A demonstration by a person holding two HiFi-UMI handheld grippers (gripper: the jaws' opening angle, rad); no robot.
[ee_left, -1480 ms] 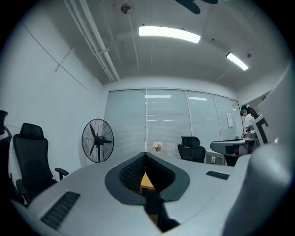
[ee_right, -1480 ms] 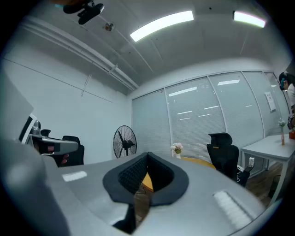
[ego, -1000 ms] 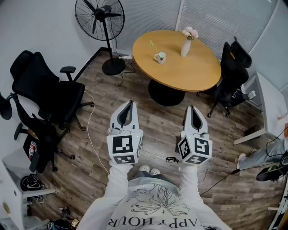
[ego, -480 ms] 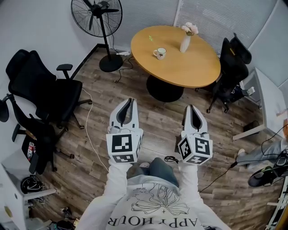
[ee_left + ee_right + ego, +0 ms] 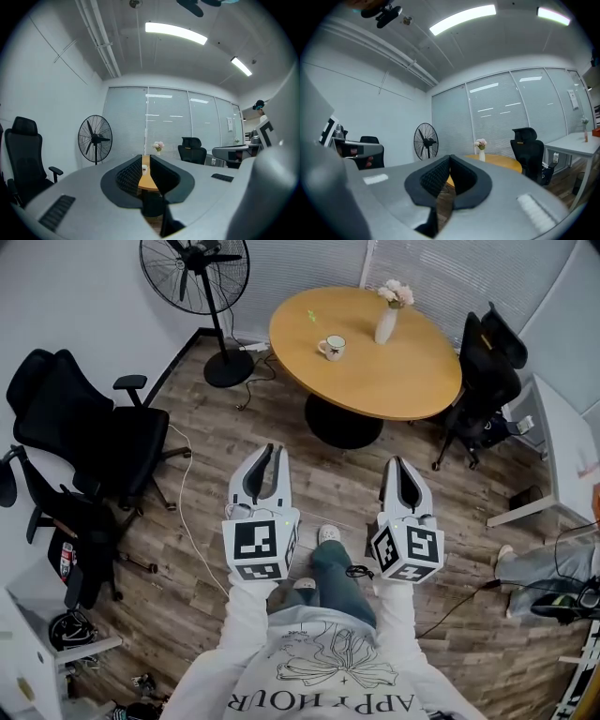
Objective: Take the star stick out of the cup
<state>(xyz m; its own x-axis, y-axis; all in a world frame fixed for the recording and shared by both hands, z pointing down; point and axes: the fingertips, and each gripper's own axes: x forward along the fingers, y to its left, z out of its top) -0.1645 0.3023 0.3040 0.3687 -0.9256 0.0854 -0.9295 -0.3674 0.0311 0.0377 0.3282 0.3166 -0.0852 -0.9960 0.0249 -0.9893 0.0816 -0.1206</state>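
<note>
Head view: left tongs (image 5: 276, 450) and right tongs (image 5: 398, 462) held side by side over the floor (image 5: 206, 474), pointing at the round surface (image 5: 394, 381). The cup (image 5: 332, 347) stands there, well apart, with a small green item (image 5: 311, 317) near it.
Left gripper view: left tongs (image 5: 146, 158) narrow, opening, with nothing between them.
Right gripper view: right tongs (image 5: 450, 157) tips together, empty.

Cup (image 5: 332, 347) contents too small to tell.

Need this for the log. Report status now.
Left gripper jaws opening, empty; right gripper shut, empty. Cup on round table, well ahead, untouched; green speck near it, maybe the star stick. Only floor between.
</note>
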